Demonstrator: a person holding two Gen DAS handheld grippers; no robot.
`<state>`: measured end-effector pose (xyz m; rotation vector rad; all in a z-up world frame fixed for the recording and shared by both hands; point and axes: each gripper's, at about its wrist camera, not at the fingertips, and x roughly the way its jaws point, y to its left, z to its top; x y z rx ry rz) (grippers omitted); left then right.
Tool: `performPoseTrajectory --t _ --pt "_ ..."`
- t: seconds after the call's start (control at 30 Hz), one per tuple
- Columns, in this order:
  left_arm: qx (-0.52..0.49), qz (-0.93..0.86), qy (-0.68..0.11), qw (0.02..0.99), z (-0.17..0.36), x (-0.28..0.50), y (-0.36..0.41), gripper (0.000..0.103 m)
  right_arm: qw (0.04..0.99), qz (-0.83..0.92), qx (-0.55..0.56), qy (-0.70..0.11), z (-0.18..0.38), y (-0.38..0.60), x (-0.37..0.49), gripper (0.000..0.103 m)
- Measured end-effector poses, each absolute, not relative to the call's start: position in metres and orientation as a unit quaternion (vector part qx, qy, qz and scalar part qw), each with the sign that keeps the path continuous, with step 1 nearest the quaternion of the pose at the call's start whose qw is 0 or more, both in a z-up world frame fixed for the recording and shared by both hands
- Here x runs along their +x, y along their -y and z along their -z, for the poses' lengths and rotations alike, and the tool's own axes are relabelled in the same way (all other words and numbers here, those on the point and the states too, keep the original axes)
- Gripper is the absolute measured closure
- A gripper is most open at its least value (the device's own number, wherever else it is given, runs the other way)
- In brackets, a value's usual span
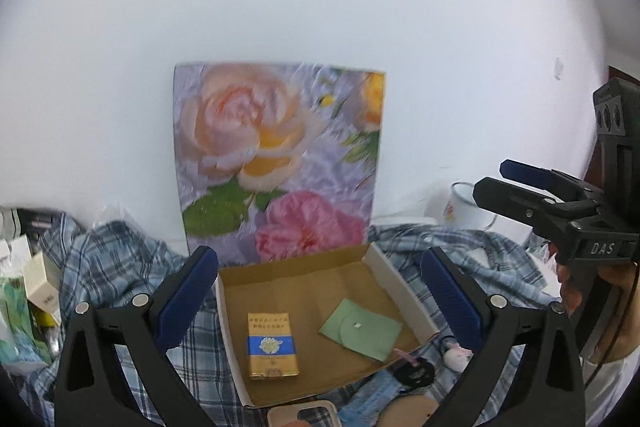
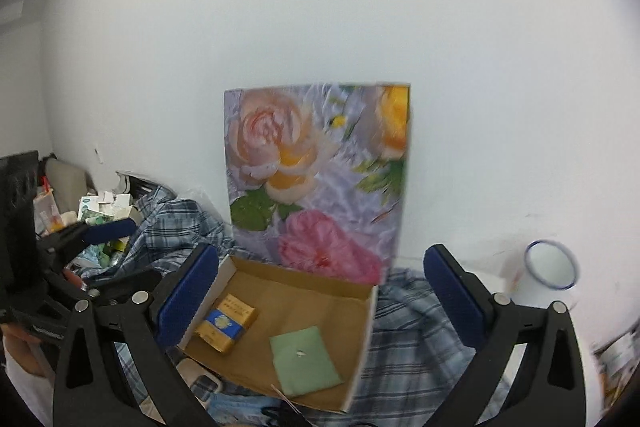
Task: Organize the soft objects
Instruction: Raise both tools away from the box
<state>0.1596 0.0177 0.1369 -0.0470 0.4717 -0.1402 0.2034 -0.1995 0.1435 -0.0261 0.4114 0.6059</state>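
- Hovering wide open and empty, the left tool point(image 1: 320, 303) and right tool point(image 2: 320, 301) both frame the cardboard box point(image 1: 404, 291), probably scouting the next pick.
- Inside the box lie a green pouch point(image 1: 360, 333) and a gold packet point(image 1: 273, 345), apart.
- Around it spreads a plaid shirt point(image 1: 108, 259); a floral board point(image 1: 280, 159) leans against the wall.

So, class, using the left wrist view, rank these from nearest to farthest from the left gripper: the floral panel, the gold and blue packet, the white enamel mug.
1. Gold and blue packet, in the cardboard box just ahead of the left gripper.
2. Floral panel, upright behind the box.
3. White enamel mug, far right by the wall.
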Motion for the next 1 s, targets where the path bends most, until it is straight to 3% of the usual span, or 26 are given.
performPoseTrajectory --t 0.5,0.77,1.0 --pt "0.019 0.052 -0.187 0.981 -0.201 0.086 -0.004 0.0 0.945 -0.311 -0.05 -0.09 -0.22 0.225 0.108 0.0" --pt "0.015 0.062 -0.173 0.983 -0.212 0.048 0.002 0.0 0.941 -0.324 -0.049 -0.084 -0.222 0.246 0.068 0.0" --pt "-0.002 0.065 -0.178 0.982 -0.19 0.029 0.003 0.0 0.941 -0.324 -0.048 -0.083 -0.191 0.257 0.053 0.0"
